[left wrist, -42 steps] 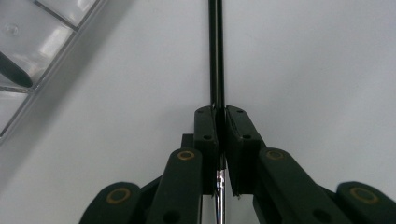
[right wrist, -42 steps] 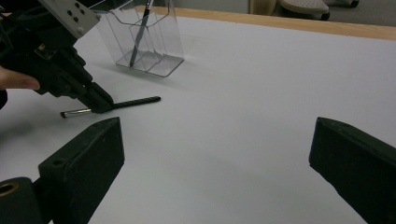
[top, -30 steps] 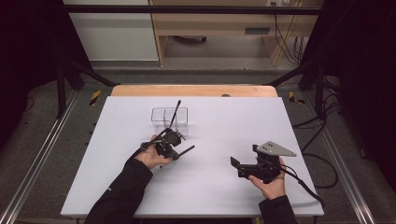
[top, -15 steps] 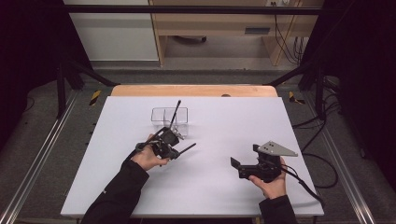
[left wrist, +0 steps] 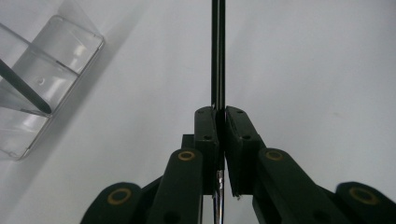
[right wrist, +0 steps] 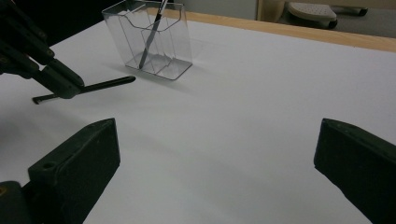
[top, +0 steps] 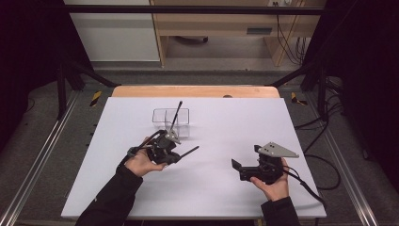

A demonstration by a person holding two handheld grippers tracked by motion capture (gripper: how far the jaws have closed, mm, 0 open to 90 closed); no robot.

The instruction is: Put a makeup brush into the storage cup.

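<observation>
The black pen [top: 187,152] in the left claw [top: 175,157] lies nearly level above the white worktop [top: 226,127], its long axis running from the claw toward the right and slightly away from the person in the high view. In the left gripper view it runs straight out ahead between the two jaws, which are clenched on it. It is thin, straight and dark all along, with a short silvery part showing behind the pads. It hangs just in front of the clear holder [top: 171,122], not touching it.

There are two pens: the held one and a second pen [top: 176,115] standing tilted in the holder. There is one holder with several compartments, and two claws. The right claw [top: 239,165] rests released, jaws wide apart, well to the right.
</observation>
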